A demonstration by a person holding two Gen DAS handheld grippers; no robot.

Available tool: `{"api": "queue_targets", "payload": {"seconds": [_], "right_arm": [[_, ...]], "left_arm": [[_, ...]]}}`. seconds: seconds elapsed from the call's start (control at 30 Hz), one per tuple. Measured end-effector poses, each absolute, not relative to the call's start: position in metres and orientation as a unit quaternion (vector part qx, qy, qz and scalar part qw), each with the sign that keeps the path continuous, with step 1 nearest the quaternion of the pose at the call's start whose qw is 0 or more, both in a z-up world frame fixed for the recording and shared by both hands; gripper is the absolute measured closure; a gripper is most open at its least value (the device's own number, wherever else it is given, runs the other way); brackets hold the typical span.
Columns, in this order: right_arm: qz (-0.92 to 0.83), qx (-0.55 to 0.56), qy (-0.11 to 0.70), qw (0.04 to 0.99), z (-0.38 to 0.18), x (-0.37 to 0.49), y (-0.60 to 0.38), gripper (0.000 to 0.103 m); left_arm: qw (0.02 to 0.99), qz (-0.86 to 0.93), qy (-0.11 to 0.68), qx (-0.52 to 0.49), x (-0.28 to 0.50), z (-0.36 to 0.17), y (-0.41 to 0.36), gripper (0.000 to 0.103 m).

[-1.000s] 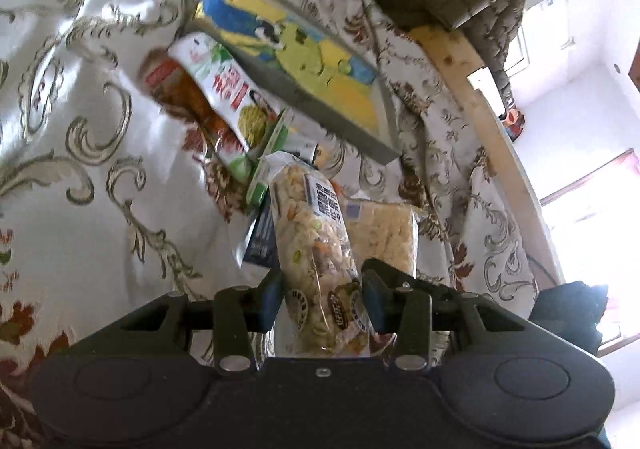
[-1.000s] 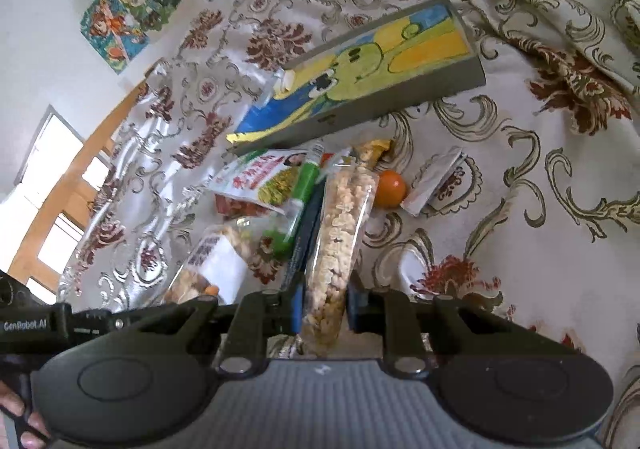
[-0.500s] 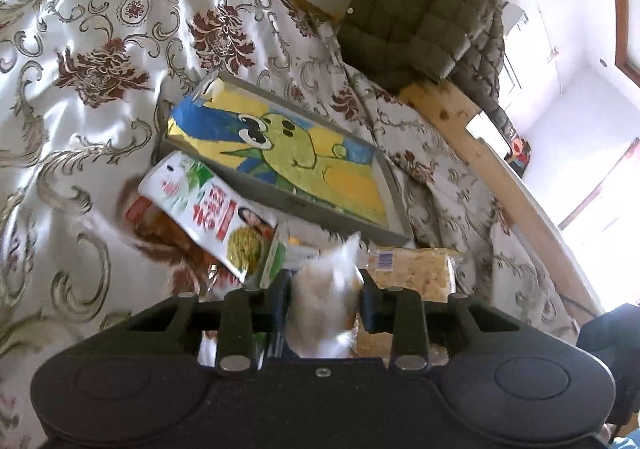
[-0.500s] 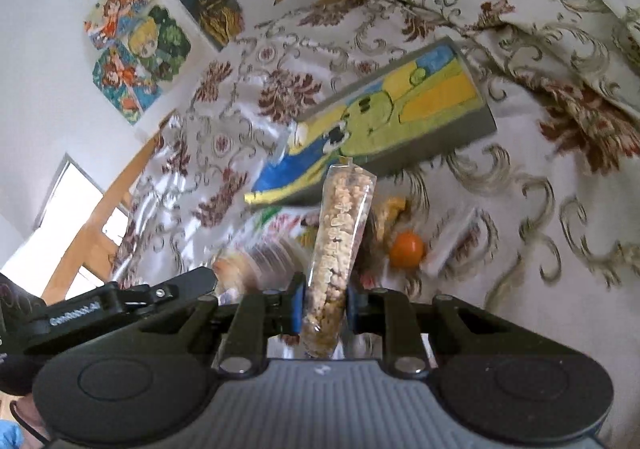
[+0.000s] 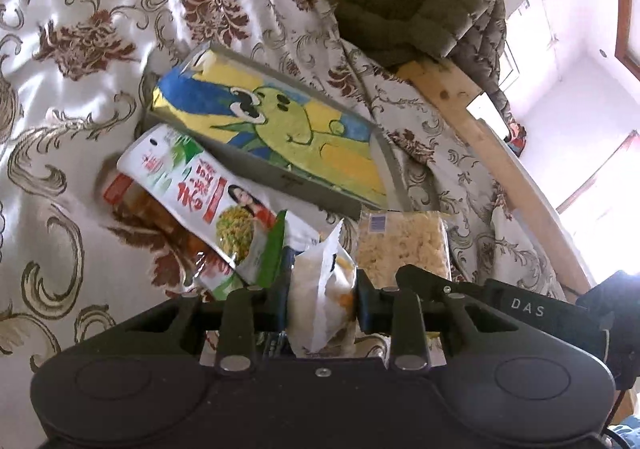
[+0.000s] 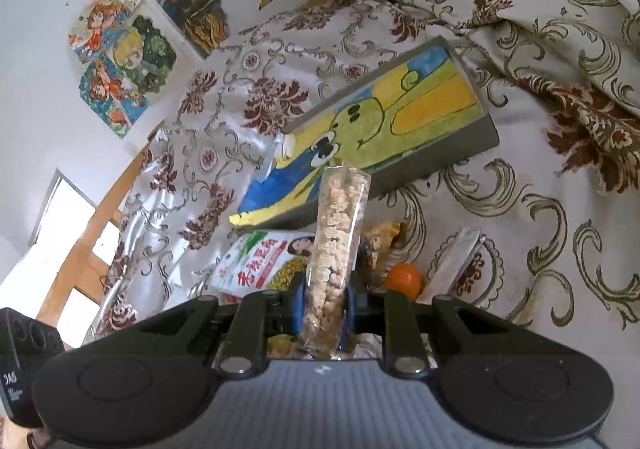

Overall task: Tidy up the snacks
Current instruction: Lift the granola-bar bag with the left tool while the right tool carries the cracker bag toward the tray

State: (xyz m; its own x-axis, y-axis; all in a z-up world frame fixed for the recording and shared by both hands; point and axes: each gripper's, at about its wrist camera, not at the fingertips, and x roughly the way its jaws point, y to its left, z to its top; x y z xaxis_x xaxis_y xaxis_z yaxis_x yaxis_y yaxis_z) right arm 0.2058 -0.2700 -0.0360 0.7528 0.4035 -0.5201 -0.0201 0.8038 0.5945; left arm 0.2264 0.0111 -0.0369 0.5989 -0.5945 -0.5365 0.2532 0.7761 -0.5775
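- Clear crinkled snack packet [image 5: 322, 289]: between the closing jaws of the left gripper [image 5: 322, 303], near side of grey painted tray [image 5: 276, 137].
- Tall clear bag of puffed pieces [image 6: 334, 249]: clamped upright in right gripper [image 6: 324, 305], before the tray.
- Green-white pouch [image 5: 200, 201]: against tray's near edge.

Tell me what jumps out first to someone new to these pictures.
The grey box with a green cartoon painting lies on the floral bedspread, with snack packets heaped at its near side. The right gripper is shut on a tall clear snack bag; the left gripper, its jaws closing, pinches a white packet.
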Motion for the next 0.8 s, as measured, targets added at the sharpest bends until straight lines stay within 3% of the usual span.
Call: {"api": "queue_targets", "payload": {"seconds": [0.5, 0.8], "right_arm": [[0.101, 0.319, 0.265, 0.904, -0.02, 0.261, -0.295, 0.081], [0.091, 0.34, 0.252, 0.901, -0.037, 0.334, -0.29, 0.081]], "left_arm": [[0.87, -0.222, 0.29, -0.332, 0.309, -0.01, 0.026, 0.071], [0.874, -0.186, 0.265, -0.364, 0.371, -0.032, 0.026, 0.07]]}}
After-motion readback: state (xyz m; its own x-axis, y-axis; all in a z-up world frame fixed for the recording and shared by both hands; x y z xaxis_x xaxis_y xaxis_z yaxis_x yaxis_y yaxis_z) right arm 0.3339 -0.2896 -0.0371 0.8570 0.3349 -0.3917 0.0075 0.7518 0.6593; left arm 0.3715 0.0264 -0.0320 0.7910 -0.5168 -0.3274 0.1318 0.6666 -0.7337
